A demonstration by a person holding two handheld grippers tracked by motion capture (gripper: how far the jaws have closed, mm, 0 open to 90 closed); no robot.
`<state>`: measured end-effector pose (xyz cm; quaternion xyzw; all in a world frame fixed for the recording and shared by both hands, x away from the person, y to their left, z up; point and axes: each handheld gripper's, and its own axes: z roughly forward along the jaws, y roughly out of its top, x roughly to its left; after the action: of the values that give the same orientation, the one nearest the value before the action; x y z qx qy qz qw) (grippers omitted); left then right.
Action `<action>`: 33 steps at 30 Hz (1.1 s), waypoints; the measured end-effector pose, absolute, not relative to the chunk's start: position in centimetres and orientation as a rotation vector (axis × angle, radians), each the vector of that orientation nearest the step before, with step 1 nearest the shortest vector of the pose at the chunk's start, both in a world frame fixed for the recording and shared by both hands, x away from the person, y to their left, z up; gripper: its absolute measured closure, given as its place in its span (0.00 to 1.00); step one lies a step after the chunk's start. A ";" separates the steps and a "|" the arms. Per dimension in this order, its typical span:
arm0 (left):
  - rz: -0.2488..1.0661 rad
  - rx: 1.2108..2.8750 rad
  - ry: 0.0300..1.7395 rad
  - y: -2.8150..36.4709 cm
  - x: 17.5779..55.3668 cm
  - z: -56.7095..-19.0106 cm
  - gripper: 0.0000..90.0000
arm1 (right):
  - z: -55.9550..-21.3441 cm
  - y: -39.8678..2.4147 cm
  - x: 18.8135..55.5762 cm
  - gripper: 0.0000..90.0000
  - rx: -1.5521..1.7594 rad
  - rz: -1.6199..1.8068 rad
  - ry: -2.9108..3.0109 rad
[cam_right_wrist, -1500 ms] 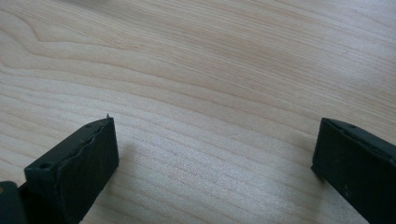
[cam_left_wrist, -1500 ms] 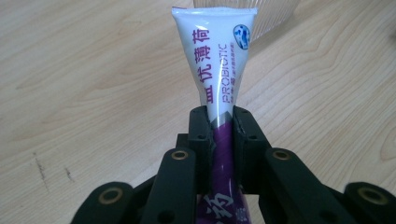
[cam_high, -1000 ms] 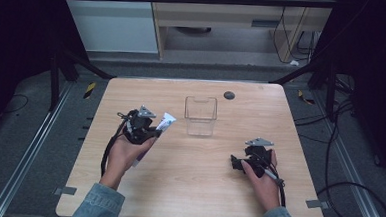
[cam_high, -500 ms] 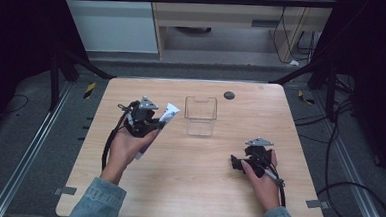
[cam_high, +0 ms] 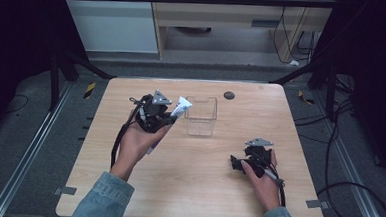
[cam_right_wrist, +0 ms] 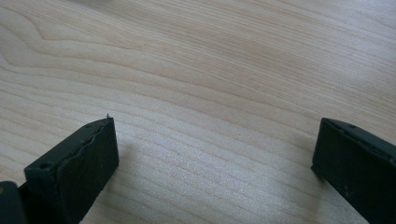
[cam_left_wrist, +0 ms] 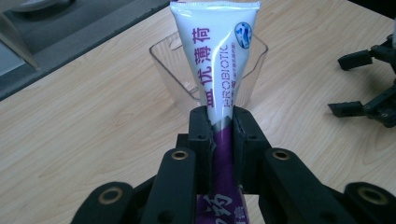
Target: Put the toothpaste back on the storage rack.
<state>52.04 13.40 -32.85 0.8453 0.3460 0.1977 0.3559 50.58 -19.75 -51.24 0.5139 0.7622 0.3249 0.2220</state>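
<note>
A white and purple toothpaste tube (cam_left_wrist: 219,65) stands clamped between the jaws of my left gripper (cam_left_wrist: 219,122), its flat crimped end pointing away toward a clear plastic box (cam_left_wrist: 173,60). From above, the left gripper (cam_high: 170,117) is held over the table just left of the clear box (cam_high: 200,115), with the tube (cam_high: 181,108) slanting toward the box's rim. My right gripper (cam_high: 239,162) rests low on the table at the right, and its jaws stand wide apart over bare wood (cam_right_wrist: 215,154) with nothing between them.
A small dark round disc (cam_high: 228,95) lies on the wooden table (cam_high: 192,188) behind the box. Dark metal frame legs and cables surround the table on the floor. The right gripper (cam_left_wrist: 369,93) is off to the right in the left gripper view.
My left hand has lifted the tube and carried it toward the clear box, away from the person. The right hand has stayed where it was.
</note>
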 end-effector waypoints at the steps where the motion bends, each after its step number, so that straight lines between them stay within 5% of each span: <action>1: 0.511 2.179 0.891 13.0 52.0 -32.5 0.88 | -51.2 -19.8 50.6 0.01 1.418 0.898 2.106; 33: 0.531 2.166 0.762 8.2 53.4 -30.6 0.89 | -51.2 -19.8 50.6 0.01 1.413 0.894 2.111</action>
<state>53.44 8.25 -30.64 0.8493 0.2986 0.2080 0.3824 50.59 -19.77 -51.24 0.5116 0.7642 0.3236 0.2227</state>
